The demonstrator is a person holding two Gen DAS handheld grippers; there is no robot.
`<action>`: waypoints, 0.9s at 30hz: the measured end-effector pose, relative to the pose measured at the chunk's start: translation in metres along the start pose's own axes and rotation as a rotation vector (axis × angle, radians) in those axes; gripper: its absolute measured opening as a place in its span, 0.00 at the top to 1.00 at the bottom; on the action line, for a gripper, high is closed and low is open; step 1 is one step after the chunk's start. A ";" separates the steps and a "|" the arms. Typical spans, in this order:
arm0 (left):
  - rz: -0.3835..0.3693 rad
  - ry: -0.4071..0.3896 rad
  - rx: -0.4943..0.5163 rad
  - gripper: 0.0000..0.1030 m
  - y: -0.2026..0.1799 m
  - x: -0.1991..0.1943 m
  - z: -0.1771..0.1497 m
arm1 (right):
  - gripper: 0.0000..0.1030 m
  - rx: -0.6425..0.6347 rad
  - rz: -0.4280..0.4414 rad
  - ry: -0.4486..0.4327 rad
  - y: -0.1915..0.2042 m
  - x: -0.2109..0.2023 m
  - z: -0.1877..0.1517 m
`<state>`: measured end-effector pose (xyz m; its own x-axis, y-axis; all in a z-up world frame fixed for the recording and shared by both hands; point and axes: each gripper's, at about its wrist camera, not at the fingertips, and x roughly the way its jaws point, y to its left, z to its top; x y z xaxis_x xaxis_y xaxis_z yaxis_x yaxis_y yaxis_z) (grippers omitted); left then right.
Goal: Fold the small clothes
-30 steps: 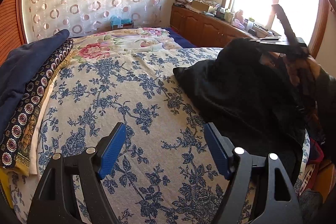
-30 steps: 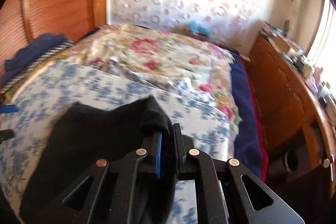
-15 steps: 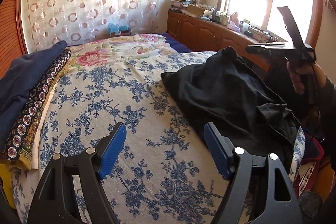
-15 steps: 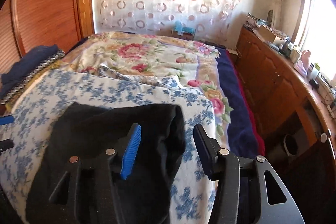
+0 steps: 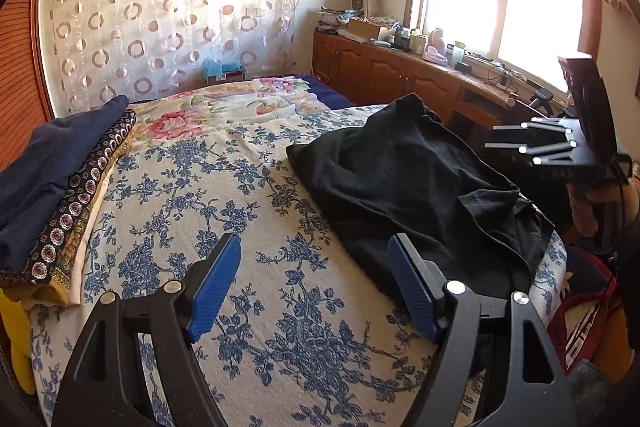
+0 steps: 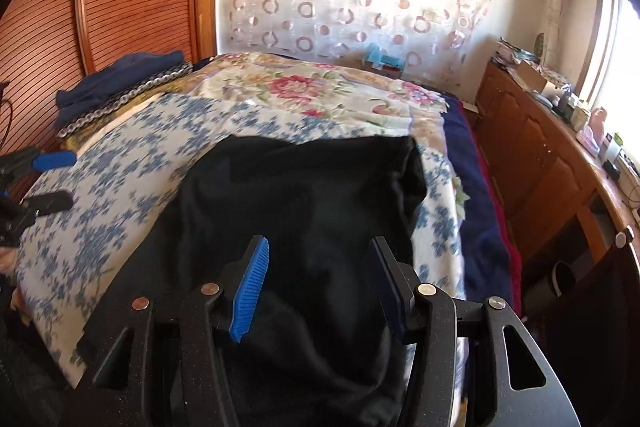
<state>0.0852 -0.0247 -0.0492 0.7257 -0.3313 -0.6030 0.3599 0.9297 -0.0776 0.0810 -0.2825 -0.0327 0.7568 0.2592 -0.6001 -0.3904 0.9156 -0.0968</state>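
A black garment (image 5: 400,179) lies crumpled on the right half of the blue-flowered bedsheet (image 5: 224,195). In the right wrist view the garment (image 6: 312,195) spreads under my right gripper (image 6: 319,245), which hovers open over its near part, its pads not touching the cloth. From the left wrist view, that right gripper (image 5: 490,137) stands off the bed's right edge, a hand behind it. My left gripper (image 5: 314,247) is open above bare sheet, just left of the garment's near edge, with nothing between its blue pads (image 5: 216,283). It also shows at the right wrist view's left edge (image 6: 60,181).
A stack of folded clothes (image 5: 60,179), dark blue on top, sits along the bed's left side (image 6: 120,87). A flowered quilt (image 5: 240,103) covers the far end. Wooden cabinets (image 5: 400,75) with clutter run under the window on the right, across a narrow gap.
My right gripper opened and let go of the black garment's corner, then pulled back toward the bed's right edge. The garment dropped and settled on the sheet. My left gripper drew back a little.
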 end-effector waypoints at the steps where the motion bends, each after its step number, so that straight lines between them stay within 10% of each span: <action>1: -0.002 -0.001 0.000 0.25 -0.001 -0.001 -0.001 | 0.48 0.004 0.007 0.002 0.001 -0.003 -0.004; 24: -0.036 0.022 0.000 0.25 -0.011 0.007 -0.009 | 0.49 0.010 0.038 0.134 0.006 0.025 -0.016; 27: -0.040 0.026 0.003 0.25 -0.013 0.008 -0.010 | 0.90 0.012 0.082 0.155 0.006 0.025 -0.022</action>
<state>0.0804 -0.0381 -0.0608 0.6951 -0.3638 -0.6201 0.3902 0.9153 -0.0996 0.0863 -0.2773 -0.0658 0.6323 0.2832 -0.7211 -0.4405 0.8971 -0.0340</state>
